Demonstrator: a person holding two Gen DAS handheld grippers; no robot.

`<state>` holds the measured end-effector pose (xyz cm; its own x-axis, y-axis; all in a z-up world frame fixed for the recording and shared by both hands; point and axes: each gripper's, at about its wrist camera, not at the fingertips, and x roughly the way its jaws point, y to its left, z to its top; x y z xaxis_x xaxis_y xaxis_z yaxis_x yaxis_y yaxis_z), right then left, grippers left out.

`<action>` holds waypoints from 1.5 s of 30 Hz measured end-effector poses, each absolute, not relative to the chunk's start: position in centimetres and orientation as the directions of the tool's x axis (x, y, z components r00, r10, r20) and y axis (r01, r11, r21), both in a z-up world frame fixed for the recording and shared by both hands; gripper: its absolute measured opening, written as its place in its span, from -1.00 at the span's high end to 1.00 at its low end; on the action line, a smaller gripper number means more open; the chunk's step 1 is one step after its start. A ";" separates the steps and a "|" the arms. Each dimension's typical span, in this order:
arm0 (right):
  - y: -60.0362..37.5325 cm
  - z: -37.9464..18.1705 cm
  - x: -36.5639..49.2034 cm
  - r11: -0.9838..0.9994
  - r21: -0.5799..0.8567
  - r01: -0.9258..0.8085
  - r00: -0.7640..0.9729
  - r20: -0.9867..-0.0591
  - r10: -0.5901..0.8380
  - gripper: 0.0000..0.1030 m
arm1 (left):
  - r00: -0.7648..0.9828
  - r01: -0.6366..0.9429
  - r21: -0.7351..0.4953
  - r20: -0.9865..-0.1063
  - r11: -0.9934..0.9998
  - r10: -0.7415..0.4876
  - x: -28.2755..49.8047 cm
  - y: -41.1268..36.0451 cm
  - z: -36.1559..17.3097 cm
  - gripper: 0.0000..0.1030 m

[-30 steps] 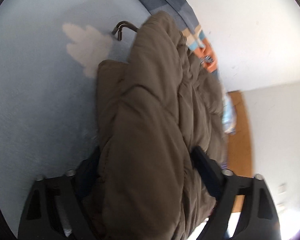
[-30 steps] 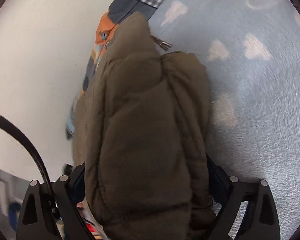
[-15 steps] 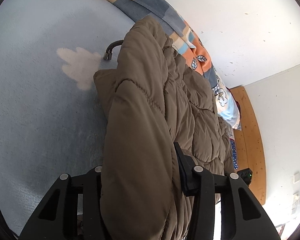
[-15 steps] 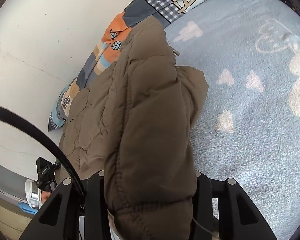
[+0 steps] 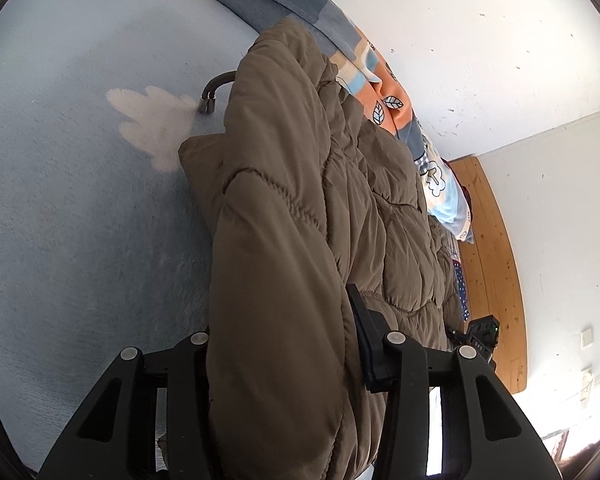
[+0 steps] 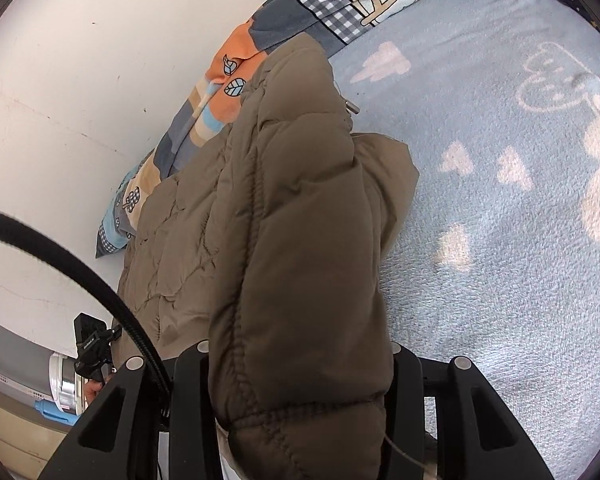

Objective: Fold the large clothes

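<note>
While both grippers clamp the brown puffer jacket (image 5: 284,248), left gripper (image 5: 280,364) and right gripper (image 6: 300,368) each pinching a padded fold, I see its long axis running away toward the blanket's (image 5: 80,220) wall-side edge, equally near both.

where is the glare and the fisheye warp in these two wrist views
Left wrist: glare blows out the lower right corner by the wall; the wooden board bows. Right wrist: even light, sharp blanket pile, jacket looms large; dark rims ring both.
</note>
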<state>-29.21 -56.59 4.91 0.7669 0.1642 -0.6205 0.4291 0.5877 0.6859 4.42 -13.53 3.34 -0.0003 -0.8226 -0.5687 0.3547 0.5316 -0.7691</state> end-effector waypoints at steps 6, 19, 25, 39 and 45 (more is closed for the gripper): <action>-56.5 5.1 -29.3 0.597 0.681 0.424 0.767 -0.621 0.164 0.15 | -0.016 0.363 -0.767 -0.573 0.529 -0.820 4.1 -13.5 3.4 0.15; -54.5 7.2 -30.9 0.647 0.639 0.416 0.739 -0.652 0.169 0.19 | -0.053 0.399 -0.733 -0.618 0.551 -0.784 1.1 -12.5 5.1 0.15; -52.1 8.5 -33.7 0.680 0.603 0.418 0.714 -0.681 0.165 0.20 | -0.055 0.419 -0.713 -0.638 0.563 -0.768 -2.5 -11.4 6.3 0.15; -45.8 9.5 -43.7 0.669 0.570 0.477 0.690 -0.714 0.117 0.20 | -0.032 0.413 -0.695 -0.657 0.589 -0.753 -11.9 -8.1 6.6 0.16; -44.9 7.6 -44.8 0.656 0.532 0.536 0.644 -0.760 0.089 0.20 | 0.038 0.410 -0.624 -0.717 0.666 -0.696 -12.9 -9.5 5.7 0.11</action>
